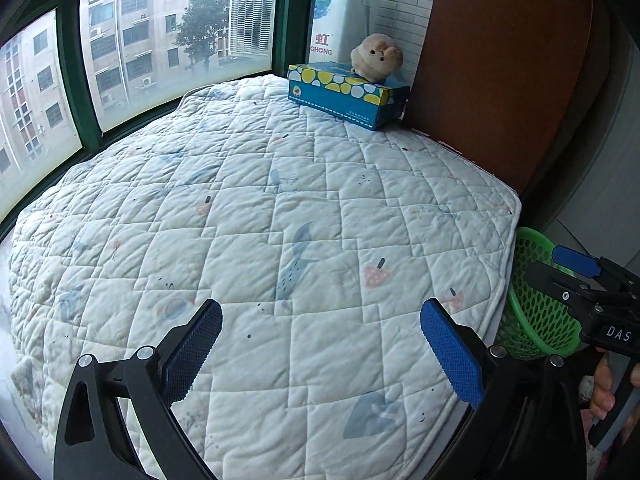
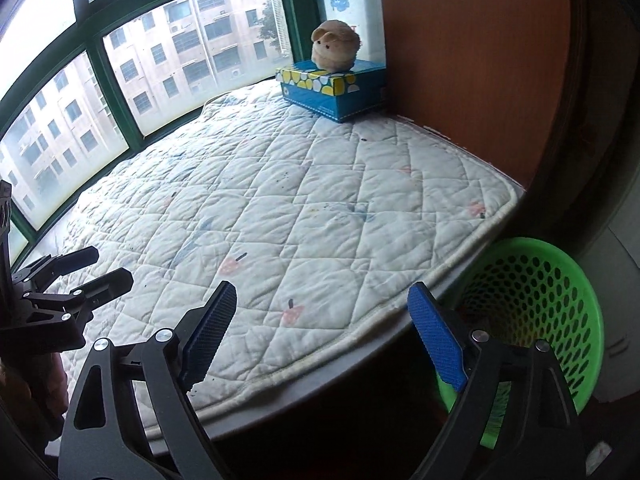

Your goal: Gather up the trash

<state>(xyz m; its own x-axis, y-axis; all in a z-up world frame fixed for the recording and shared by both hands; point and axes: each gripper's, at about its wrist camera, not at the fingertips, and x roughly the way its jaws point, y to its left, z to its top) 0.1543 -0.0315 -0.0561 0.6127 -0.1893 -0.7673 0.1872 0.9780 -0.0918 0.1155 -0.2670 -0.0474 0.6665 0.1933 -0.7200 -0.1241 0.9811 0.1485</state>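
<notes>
My left gripper (image 1: 320, 344) is open and empty over the near part of a white quilted mat (image 1: 256, 216). My right gripper (image 2: 320, 332) is open and empty above the mat's front edge (image 2: 360, 312), beside a green mesh waste basket (image 2: 560, 304). The basket also shows in the left wrist view (image 1: 532, 312), at the mat's right edge, with the right gripper (image 1: 580, 268) over it. The left gripper shows at the left of the right wrist view (image 2: 96, 268). No loose trash shows on the mat.
A blue and yellow tissue box (image 1: 344, 94) with a beige plush toy (image 1: 376, 56) on it stands at the far corner of the mat. Green-framed windows (image 1: 72, 60) run along the far and left sides. A brown wooden panel (image 1: 500, 60) stands at the right.
</notes>
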